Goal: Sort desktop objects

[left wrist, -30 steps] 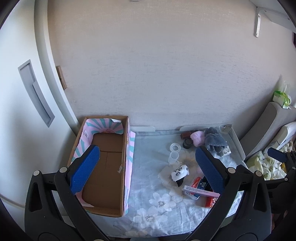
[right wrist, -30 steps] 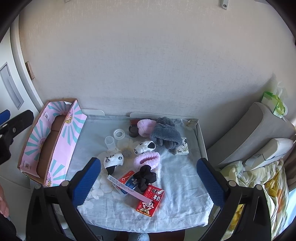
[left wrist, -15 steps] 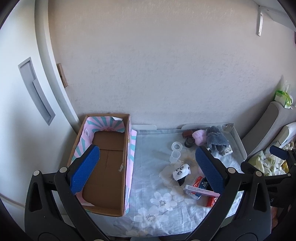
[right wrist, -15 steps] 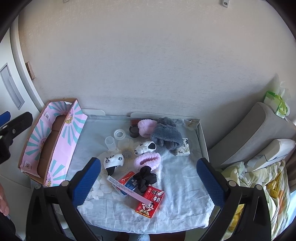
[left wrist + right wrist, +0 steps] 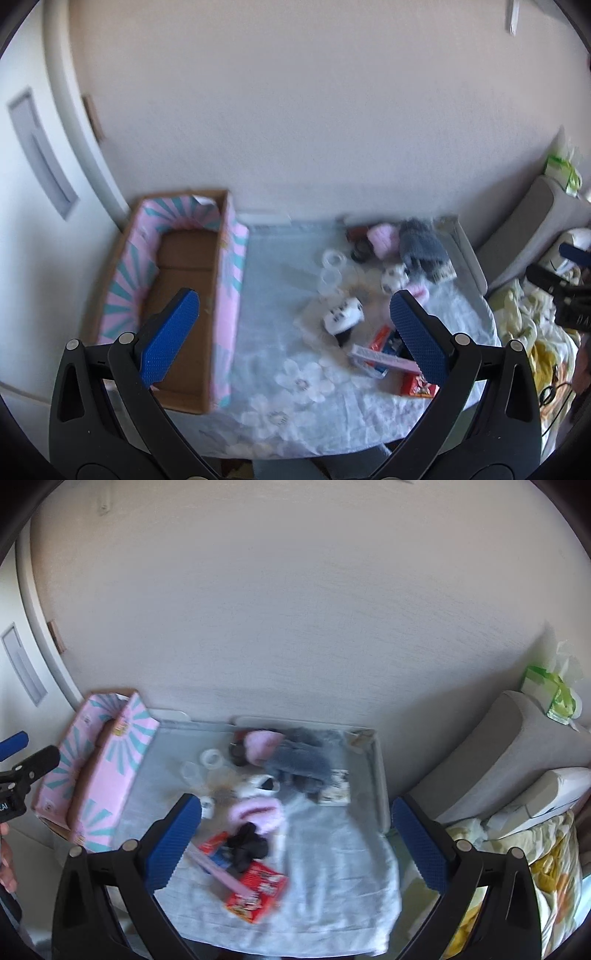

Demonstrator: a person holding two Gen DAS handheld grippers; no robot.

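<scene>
A small table with a pale floral cloth [image 5: 280,325] [image 5: 332,867] carries a pile of small items. Among them are a red snack box [image 5: 256,890] [image 5: 419,386], a black hair tie [image 5: 247,845], a pink fluffy scrunchie [image 5: 256,810], a grey plush piece [image 5: 301,760] [image 5: 421,247], a panda item [image 5: 341,315] and a tape roll [image 5: 212,757] [image 5: 334,258]. An open cardboard box with pink and teal lining [image 5: 177,280] [image 5: 99,771] stands at the table's left. My left gripper [image 5: 291,310] hovers open above the table. My right gripper [image 5: 295,818] is open too, above the pile. Both views are blurred.
A wall rises behind the table. A grey cushion [image 5: 495,749], a white pillow and a tissue pack [image 5: 554,698] lie on a bed to the right. A white door stands left of the box. A hand [image 5: 5,864] shows at the left edge of the right wrist view.
Both grippers have shifted and the views now smear with motion. The right view has swung so the pile sits lower and more to the left. Both grippers stay open and empty.
</scene>
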